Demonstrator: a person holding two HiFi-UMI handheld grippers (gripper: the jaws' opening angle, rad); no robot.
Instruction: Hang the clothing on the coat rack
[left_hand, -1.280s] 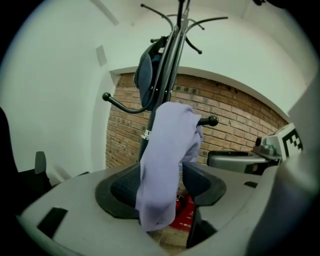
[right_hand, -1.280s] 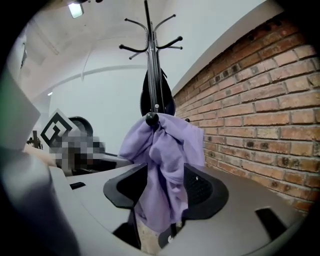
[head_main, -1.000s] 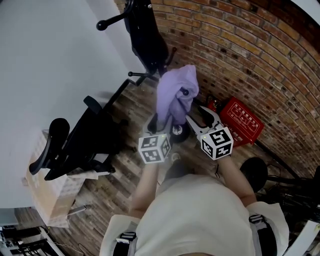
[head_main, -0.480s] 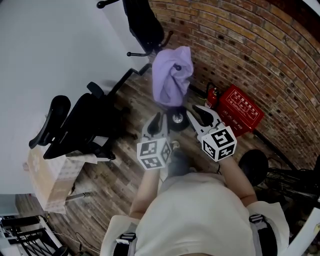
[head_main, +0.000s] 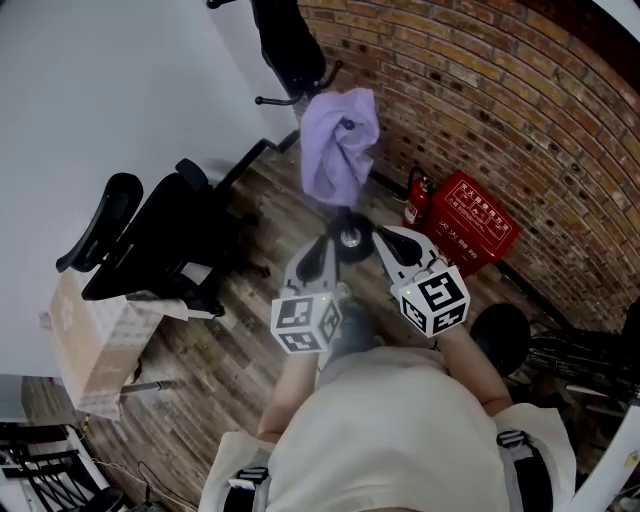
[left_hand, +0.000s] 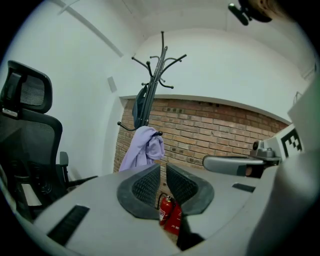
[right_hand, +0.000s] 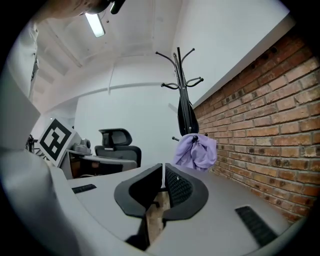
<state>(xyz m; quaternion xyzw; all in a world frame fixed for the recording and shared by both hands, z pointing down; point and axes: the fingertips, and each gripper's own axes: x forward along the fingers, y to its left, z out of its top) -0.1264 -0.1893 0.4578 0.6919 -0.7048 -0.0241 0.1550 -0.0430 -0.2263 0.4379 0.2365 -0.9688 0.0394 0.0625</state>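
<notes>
The purple garment (head_main: 338, 150) hangs on a low hook of the coat rack (left_hand: 159, 75), needing no support (the task looks done to me); the left gripper (left_hand: 163, 167) and the right gripper (right_hand: 164, 167), away from it, have just been closing their empty fingers almost together.

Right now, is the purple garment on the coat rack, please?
On: the purple garment hangs from a lower hook of the coat rack.

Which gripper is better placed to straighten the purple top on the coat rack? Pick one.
Left, narrowly. In the head view the left gripper lines up nearer the purple top than the right gripper. Both have just been closing on nothing and hang clear of it, so either must reopen.
</notes>
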